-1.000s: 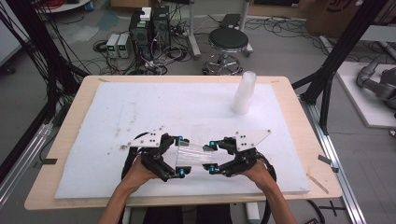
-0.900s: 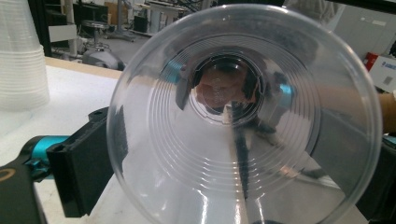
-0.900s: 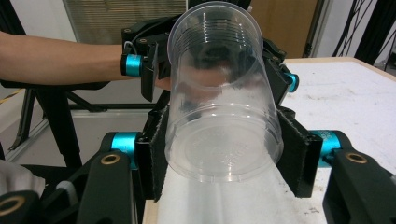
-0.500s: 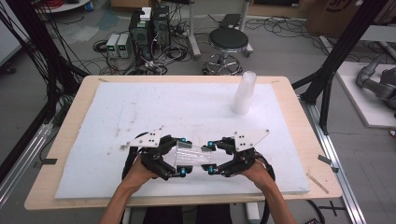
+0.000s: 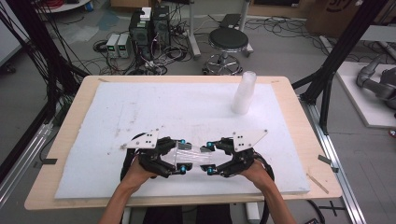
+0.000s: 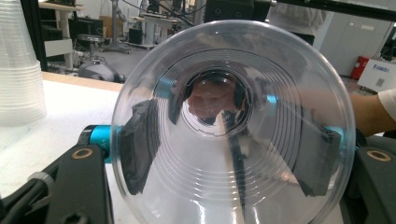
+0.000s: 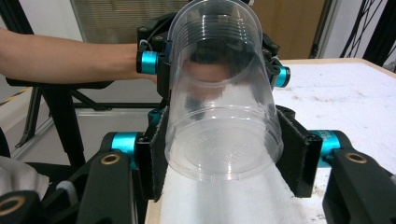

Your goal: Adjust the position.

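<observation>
cup [image 5: 191,155]: clear, ribbed | claws: black, cyan knobs | mat [image 5: 140,112]: white | table [image 5: 74,112]: light wood

A lab: computer towers [image 5: 149,25], tangled floor cables [image 5: 140,60] and black rig frames [image 5: 334,65].

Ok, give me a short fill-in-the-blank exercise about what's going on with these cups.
1. The clear cup is held between ____ grippers.
2. The left gripper clamps the cup's wide end; the right gripper clamps its ____ end.
3. The stack of cups stands on the table's ____ side, upside down.
4. The held cup lies on its ____, lifted off the white mat.

Missing words: two; bottom; far; side
</observation>
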`<state>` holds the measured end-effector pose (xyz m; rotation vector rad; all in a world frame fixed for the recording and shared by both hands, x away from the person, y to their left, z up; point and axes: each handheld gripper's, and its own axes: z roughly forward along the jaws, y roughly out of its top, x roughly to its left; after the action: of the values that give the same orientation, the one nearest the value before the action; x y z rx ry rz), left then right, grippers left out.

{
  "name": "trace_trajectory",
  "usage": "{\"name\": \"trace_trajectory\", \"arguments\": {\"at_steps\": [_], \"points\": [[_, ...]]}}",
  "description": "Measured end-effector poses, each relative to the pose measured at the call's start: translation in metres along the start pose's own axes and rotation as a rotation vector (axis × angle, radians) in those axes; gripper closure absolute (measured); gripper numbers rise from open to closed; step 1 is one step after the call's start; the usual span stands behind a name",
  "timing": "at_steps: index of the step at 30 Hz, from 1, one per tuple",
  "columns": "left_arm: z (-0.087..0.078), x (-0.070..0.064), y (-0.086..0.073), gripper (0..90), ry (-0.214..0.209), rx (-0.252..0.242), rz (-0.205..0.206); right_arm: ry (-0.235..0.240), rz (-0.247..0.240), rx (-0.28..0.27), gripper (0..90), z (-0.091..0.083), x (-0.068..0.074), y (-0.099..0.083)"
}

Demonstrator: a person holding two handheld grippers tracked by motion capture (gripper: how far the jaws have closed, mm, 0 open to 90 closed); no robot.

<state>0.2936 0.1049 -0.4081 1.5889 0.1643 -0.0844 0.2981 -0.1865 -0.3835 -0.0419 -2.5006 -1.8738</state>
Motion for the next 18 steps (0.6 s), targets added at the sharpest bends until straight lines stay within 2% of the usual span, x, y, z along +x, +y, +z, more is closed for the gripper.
{"name": "trace_trajectory", "arguments": {"at_steps": [3,4,5,6,7,8,9,10,11,14,18], "points": [[0.0,0.0,0.0,32.4,-0.001,0.008,0.0,0.001,0.001,0.014,41.1,0.0,0.0,0.0],[0.0,-0.001,0.0,32.4,-0.001,0.007,-0.003,-0.008,0.004,0.019,36.6,0.001,0.0,0.0],[0.0,-0.001,0.0,32.4,0.0,0.008,0.0,-0.01,0.013,0.021,24.5,0.002,0.001,0.0],[0.0,-0.001,0.0,32.4,0.001,0.01,0.002,-0.004,0.025,0.032,18.5,0.003,0.003,0.001],[0.0,-0.001,0.0,32.4,0.001,0.008,0.002,-0.04,0.012,0.037,18.3,0.004,0.003,0.001],[-0.001,0.0,0.0,32.4,0.004,0.008,0.005,0.005,0.021,0.052,17.6,0.005,0.004,0.001],[-0.001,0.0,0.0,32.4,0.005,0.007,0.004,-0.046,0.018,0.046,15.2,0.005,0.004,0.001],[-0.002,0.0,0.0,32.4,0.005,0.008,0.004,-0.046,0.018,0.046,15.2,0.005,0.004,0.001],[-0.002,0.0,0.001,32.4,0.009,0.008,0.006,-0.026,0.024,0.051,15.2,0.005,0.004,0.002],[-0.005,-0.001,0.002,32.3,0.017,0.018,0.006,-0.048,0.022,0.059,15.2,0.005,0.005,0.001],[-0.011,0.001,0.01,32.2,0.043,0.085,0.019,-0.093,0.045,0.069,15.1,0.002,0.007,-0.002]]}}
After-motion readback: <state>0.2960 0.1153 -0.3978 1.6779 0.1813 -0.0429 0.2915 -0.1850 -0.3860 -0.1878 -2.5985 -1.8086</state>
